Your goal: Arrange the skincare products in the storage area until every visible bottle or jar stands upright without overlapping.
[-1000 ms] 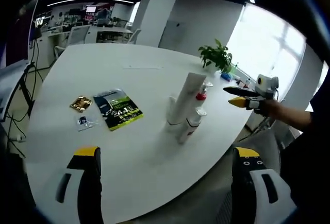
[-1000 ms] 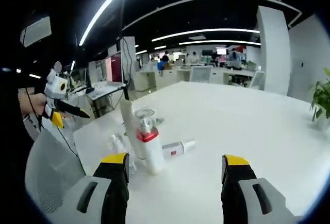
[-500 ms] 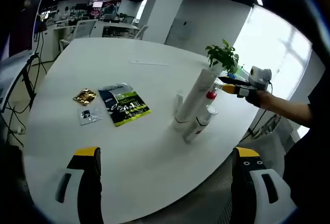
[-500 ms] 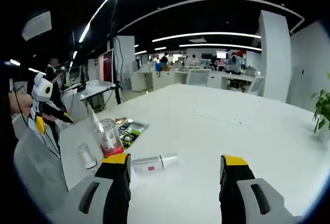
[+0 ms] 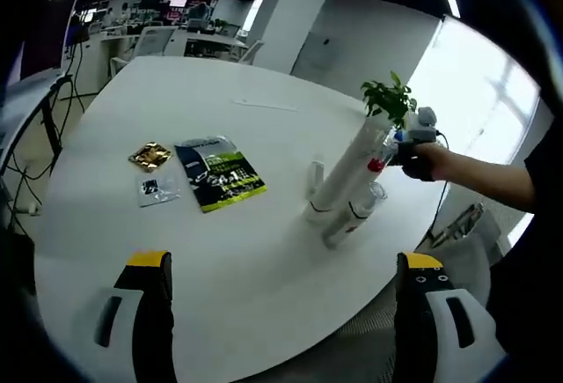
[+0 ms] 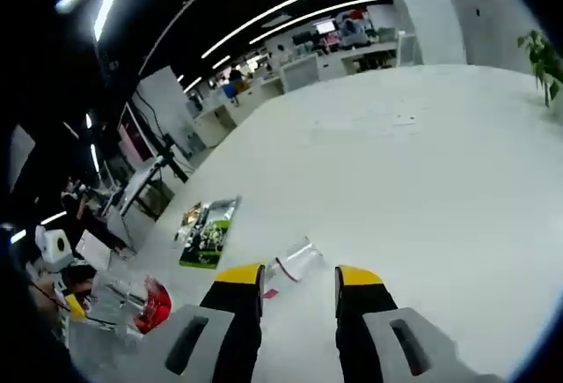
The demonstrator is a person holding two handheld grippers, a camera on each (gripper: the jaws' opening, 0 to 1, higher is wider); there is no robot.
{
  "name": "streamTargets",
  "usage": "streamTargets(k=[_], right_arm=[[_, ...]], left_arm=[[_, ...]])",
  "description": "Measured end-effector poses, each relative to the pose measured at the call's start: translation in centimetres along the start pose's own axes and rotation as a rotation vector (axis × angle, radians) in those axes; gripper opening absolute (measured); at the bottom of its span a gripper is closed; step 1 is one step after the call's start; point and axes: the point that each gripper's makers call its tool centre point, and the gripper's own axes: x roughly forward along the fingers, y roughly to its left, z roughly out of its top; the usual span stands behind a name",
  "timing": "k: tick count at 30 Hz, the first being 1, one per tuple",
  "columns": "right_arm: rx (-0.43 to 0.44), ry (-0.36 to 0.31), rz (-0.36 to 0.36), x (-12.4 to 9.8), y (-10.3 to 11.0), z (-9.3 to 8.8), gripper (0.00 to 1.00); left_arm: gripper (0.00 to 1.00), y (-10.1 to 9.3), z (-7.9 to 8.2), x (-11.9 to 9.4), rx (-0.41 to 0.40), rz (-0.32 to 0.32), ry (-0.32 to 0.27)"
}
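Observation:
In the left gripper view a tall white tube [image 5: 341, 172] stands near the table's right edge. A small white bottle [image 5: 315, 177] stands to its left, and a red-capped bottle [image 5: 376, 165] shows just behind it. A clear-capped bottle [image 5: 352, 216] leans low at the tube's foot. My left gripper [image 5: 281, 288] hangs open well short of them. A hand holds my right gripper [image 5: 393, 142] up by the tube's top. In the right gripper view my right gripper [image 6: 297, 276] has its jaws drawn closer, with a gap left. The clear-capped bottle [image 6: 296, 260] lies on the table beyond that gap. The red cap [image 6: 157, 304] is at lower left.
A green packet [image 5: 220, 176], a gold sachet [image 5: 150, 155] and a small clear sachet [image 5: 157, 189] lie on the white table [image 5: 176, 251] left of the bottles. A potted plant [image 5: 387, 99] stands at the far right. Office desks fill the background.
My right gripper has tipped down over the products and its jaws have narrowed. The left gripper view has drifted slightly; the left jaws stay wide.

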Motion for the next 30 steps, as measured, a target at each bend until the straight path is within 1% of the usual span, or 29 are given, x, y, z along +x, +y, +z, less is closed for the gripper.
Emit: streamTargets(k=[1,4,5,9,12,16,19,22,25,27,28,30], right_arm=[[0.045,0.033,0.010,0.7,0.2,-0.5,0.28],[0.112,0.067,0.001,1.6,0.5,-1.0,0.24],[0.112,0.068,0.000,1.8,0.5,-1.0,0.23],[0.108,0.124,0.001,2.5,1.3,-1.7,0.25],[0.102,0.151,0.003,3.2,1.6,-2.1,0.27],[0.068,0.184,0.006,4.1,2.1,-2.3,0.28],[0.015,0.230,0.016,4.7,2.7,-2.5,0.29],[-0.043,0.260,0.011,5.3,2.9,-2.6,0.30],[-0.131,0.307,0.008,6.0,2.9,-2.7,0.30],[-0.219,0.338,0.008,6.6,2.8,-2.7,0.30],[-0.244,0.342,0.000,6.9,2.7,-2.6,0.30],[-0.267,0.349,-0.004,7.4,2.6,-2.3,0.27]], left_arm=[[0.99,0.2,-0.1,0.0,-0.005,0.002,-0.001],[0.99,0.9,-0.4,-0.1,-0.023,0.012,-0.002],[0.99,1.0,-0.5,-0.1,-0.026,0.015,-0.002],[0.99,1.5,-0.8,0.0,-0.043,0.022,-0.008],[0.98,2.0,-1.0,0.0,-0.051,0.024,-0.013],[0.98,1.9,-0.8,0.0,-0.063,0.022,-0.025],[0.98,2.0,-0.7,-0.1,-0.068,0.023,-0.032],[0.98,2.0,-0.6,-0.1,-0.070,0.024,-0.034],[0.98,2.1,-0.8,-0.2,-0.075,0.027,-0.032],[0.98,2.3,-0.9,-0.2,-0.079,0.028,-0.030],[0.98,2.3,-1.0,-0.3,-0.083,0.029,-0.029],[0.97,2.4,-1.0,-0.4,-0.085,0.033,-0.028]])
